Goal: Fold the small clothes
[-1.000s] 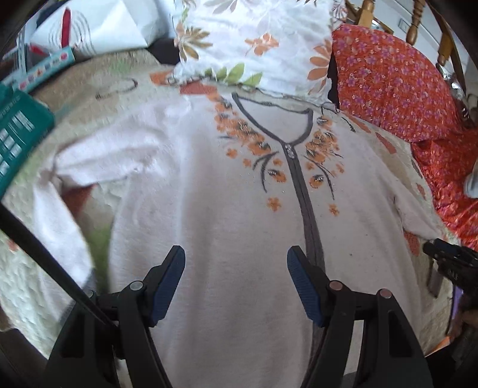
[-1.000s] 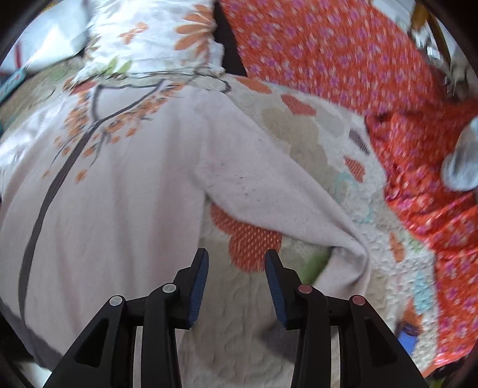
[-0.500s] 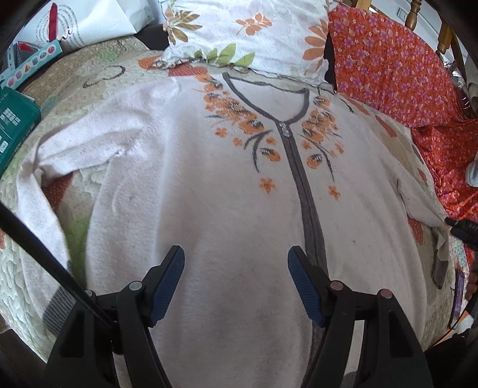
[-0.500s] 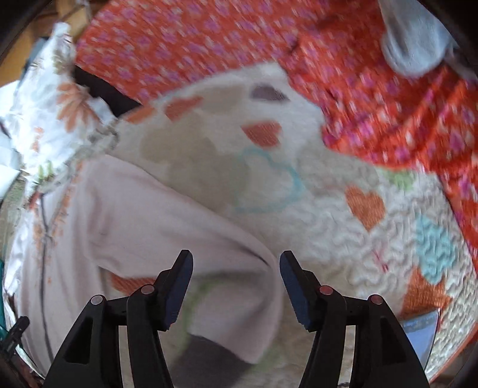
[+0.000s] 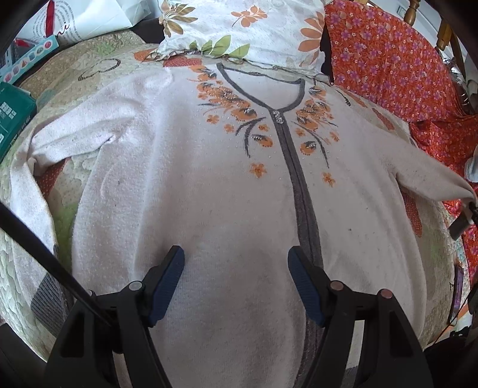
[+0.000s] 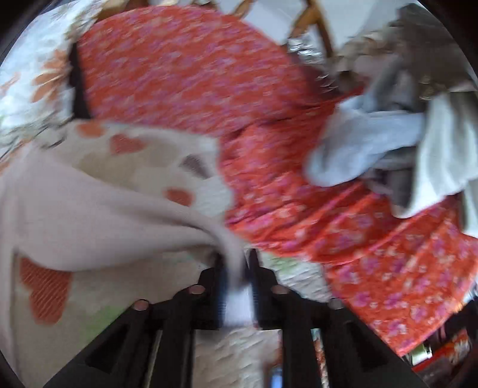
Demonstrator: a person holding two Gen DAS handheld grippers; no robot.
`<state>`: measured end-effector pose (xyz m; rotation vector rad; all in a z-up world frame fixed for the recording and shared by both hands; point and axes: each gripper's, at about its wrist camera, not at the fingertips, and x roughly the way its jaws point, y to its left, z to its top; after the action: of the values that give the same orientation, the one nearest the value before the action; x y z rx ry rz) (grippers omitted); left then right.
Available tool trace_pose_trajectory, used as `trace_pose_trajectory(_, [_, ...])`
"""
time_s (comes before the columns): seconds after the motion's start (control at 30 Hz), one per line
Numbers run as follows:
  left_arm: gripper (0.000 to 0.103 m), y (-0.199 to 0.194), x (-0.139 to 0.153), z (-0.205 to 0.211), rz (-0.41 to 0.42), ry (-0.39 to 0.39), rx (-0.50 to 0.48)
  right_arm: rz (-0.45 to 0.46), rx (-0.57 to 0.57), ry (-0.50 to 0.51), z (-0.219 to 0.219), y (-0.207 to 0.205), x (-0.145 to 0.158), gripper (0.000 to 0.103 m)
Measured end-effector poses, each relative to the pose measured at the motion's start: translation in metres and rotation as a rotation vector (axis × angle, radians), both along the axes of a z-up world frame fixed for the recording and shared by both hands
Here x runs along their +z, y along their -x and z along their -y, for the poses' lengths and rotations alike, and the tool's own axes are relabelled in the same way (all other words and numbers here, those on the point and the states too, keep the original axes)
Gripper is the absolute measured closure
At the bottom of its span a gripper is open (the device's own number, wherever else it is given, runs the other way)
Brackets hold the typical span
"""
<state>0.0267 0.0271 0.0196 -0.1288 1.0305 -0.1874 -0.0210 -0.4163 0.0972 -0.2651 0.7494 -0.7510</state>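
Folding is barely getting started. The pale pink knit cardigan with a grey placket and orange flower embroidery (image 5: 191, 191) is lying face-up and spread flat across the cream quilted bedspread with orange hearts (image 5: 74, 77), collar toward the white floral pillow (image 5: 245, 27), body unfolded, no crease made yet. The left-side sleeve (image 5: 27, 191) is lying bent down along the body, untouched. The right-side sleeve (image 6: 98, 215) is being lifted off the quilt by its end; I judge this to be the first fold just starting, so both sleeves and the body folds are left to do.

The right gripper (image 6: 237, 277) is pinching the sleeve cuff, jaws having just been closing down on it, fabric bunched between the pads and the sleeve stretching taut away to the left; that view is motion-blurred. Behind it the orange-red floral bedcover (image 6: 185, 74) and some grey-white clothes (image 6: 373, 140) are lying further off.

The left gripper (image 5: 236, 280) is hovering over the lower front of the cardigan, angled steeply down, jaws standing wide with nothing between them and apparently not touching the cloth.
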Motion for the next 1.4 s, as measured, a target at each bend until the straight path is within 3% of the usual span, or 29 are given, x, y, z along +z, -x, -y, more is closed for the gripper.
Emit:
trace_pose_trajectory(0.03, [0.032,0.000,0.000,-0.001,-0.002,0.004,0.004,-0.009,-0.046,-0.051,0.014,0.000,-0.004,0.038])
trace_pose_trajectory(0.07, [0.032,0.001,0.000,-0.002,-0.001,0.007,0.006,-0.006,-0.061,-0.104,0.024,0.001,-0.006,0.031])
trace_pose_trajectory(0.13, [0.032,0.002,0.001,-0.004,-0.001,0.014,0.011,0.049,-0.100,-0.281,0.052,0.013,-0.006,0.031])
trace_pose_trajectory(0.23, [0.032,0.003,0.000,-0.007,-0.006,0.028,0.017,0.196,-0.133,-0.454,0.079,0.037,0.003,0.031])
trace_pose_trajectory(0.37, [0.032,0.003,0.000,-0.008,-0.008,0.032,0.017,0.307,-0.052,-0.677,0.088,0.043,-0.002,0.031])
trace_pose_trajectory(0.6, [0.032,0.006,-0.001,-0.008,-0.014,0.038,0.016,0.247,-0.011,-0.845,0.074,0.028,-0.029,0.032])
trace_pose_trajectory(0.8, [0.032,0.006,-0.002,-0.008,-0.017,0.041,0.017,0.184,-0.108,-1.023,0.086,0.024,-0.066,0.034])
trace_pose_trajectory(0.9, [0.031,0.006,-0.003,-0.008,-0.017,0.037,0.017,0.097,-0.180,-0.979,0.100,0.001,-0.081,0.038])
trace_pose_trajectory(1.0, [0.031,0.005,-0.004,-0.007,-0.014,0.029,0.018,0.172,-0.119,-0.938,0.121,-0.036,-0.070,0.038])
trace_pose_trajectory(1.13, [0.031,0.003,-0.004,-0.006,-0.014,0.025,0.022,0.221,-0.092,-0.785,0.145,-0.076,-0.041,0.038])
trace_pose_trajectory(1.23, [0.030,0.001,-0.004,-0.008,-0.018,0.036,0.025,0.245,-0.087,-0.769,0.151,-0.075,-0.027,0.037])
trace_pose_trajectory(1.4, [0.029,0.000,-0.003,-0.009,-0.028,0.060,0.024,0.246,-0.132,-0.878,0.153,-0.033,-0.037,0.036])
